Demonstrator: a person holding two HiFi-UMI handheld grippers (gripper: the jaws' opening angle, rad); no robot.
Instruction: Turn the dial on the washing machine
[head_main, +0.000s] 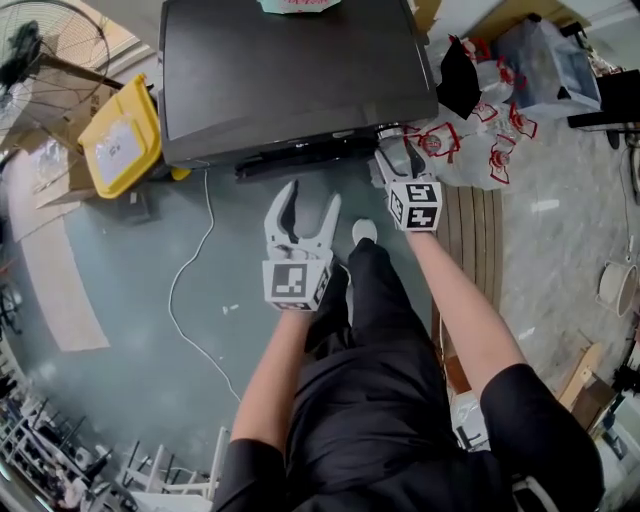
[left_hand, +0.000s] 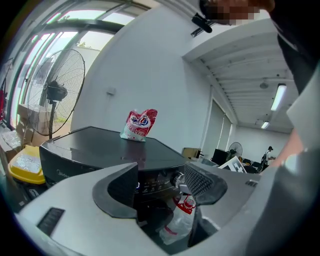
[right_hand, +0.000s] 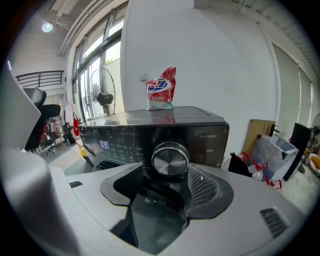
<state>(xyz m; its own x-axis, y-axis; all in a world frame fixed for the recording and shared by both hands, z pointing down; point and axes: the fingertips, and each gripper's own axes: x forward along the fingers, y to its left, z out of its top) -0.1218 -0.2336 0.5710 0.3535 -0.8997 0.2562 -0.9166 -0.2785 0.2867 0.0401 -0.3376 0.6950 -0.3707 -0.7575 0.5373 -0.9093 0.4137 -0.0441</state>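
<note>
The washing machine (head_main: 290, 70) is a dark top-loader with a black front panel (right_hand: 130, 140). Its round silver dial (right_hand: 170, 159) sits at the panel's right end. In the right gripper view my right gripper (right_hand: 165, 182) is open, and the dial stands just ahead of its tips, centred over the gap and not held. From the head view that gripper (head_main: 400, 160) is at the machine's front right corner. My left gripper (head_main: 300, 215) hangs open and empty a little in front of the machine. It sees the dial (left_hand: 178, 180) partly behind its right fingertip (left_hand: 200, 181).
A red and white detergent bag (right_hand: 162, 90) stands on the machine's lid. A yellow bin (head_main: 122, 135) and a fan (head_main: 40, 50) are at the left, and a white cable (head_main: 190, 270) runs over the floor. Plastic bags (head_main: 480, 130) and a wooden pallet (head_main: 470, 240) lie to the right.
</note>
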